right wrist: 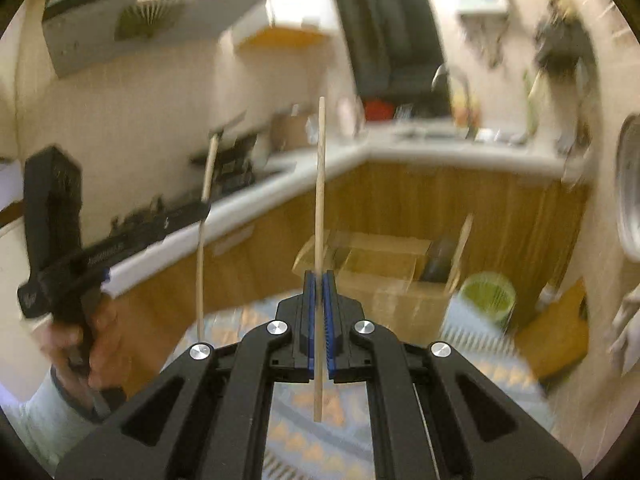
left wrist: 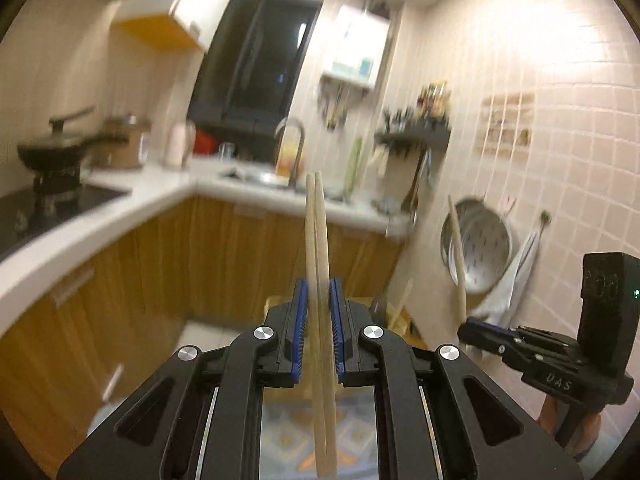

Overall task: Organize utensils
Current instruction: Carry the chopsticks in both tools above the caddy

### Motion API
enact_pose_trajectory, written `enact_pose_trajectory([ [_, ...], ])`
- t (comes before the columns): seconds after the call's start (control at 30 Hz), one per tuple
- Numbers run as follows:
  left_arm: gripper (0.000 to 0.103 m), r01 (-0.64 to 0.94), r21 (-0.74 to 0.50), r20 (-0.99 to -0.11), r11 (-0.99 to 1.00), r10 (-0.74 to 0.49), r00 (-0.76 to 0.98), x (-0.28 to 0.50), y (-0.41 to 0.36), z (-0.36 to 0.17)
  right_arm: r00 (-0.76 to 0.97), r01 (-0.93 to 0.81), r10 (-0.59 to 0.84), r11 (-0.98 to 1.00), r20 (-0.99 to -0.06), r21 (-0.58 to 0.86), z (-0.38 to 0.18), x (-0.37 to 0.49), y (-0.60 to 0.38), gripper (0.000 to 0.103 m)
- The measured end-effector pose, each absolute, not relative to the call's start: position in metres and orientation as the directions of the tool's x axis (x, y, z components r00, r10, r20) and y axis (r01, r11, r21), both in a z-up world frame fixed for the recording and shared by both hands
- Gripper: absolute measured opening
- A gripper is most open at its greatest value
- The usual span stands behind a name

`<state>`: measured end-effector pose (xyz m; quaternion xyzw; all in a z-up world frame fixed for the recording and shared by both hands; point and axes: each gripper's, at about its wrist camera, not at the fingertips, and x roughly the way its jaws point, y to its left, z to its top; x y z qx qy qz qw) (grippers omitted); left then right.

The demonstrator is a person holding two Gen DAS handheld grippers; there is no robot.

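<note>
wooden chopstick pair (left wrist: pixel 318 240) in left hand-held gripper (left wrist: pixel 319 300), single chopstick (right wrist: pixel 320 200) in right hand-held gripper (right wrist: pixel 320 300)

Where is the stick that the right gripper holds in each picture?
Left wrist view: the stick stands far right, above the right gripper, before the metal pan on the wall.
Right wrist view: the stick is centre, upright between the blue pads.
Shared landmark: the faucet at the sink.

Home kitchen: stove (left wrist: pixel 48 196), sink (left wrist: pixel 264 178), cabinets (left wrist: pixel 224 256).
</note>
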<state>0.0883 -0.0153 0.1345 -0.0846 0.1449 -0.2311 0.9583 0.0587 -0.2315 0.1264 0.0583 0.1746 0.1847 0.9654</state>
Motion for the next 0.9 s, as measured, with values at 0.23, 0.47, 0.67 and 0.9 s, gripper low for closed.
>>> enact_pose_trajectory([
  [0.23, 0.01, 0.38, -0.191, -0.06, 0.905, -0.397, 0.916, 0.089, -0.038, 0.154, 0.968, -0.202, 0.227, 0.958, -0.109, 0.204, 0.143, 0.067, -0.255, 0.003],
  [0.47, 0.01, 0.331, -0.147, 0.01, 0.932, -0.333, 0.943, 0.118, -0.052, 0.144, 0.982, -0.137, 0.161, 0.967, -0.099, 0.215, 0.12, 0.113, -0.264, 0.003],
  [0.67, 0.01, 0.312, -0.172, 0.005, 0.934, -0.316, 0.949, 0.153, -0.053, 0.124, 0.982, -0.098, 0.13, 0.97, -0.135, 0.224, 0.093, 0.155, -0.269, 0.003],
  [0.9, 0.01, 0.262, -0.133, 0.0, 0.956, -0.264, 0.964, 0.175, -0.065, 0.109, 0.987, -0.062, 0.086, 0.982, -0.133, 0.177, 0.075, 0.173, -0.264, 0.003],
])
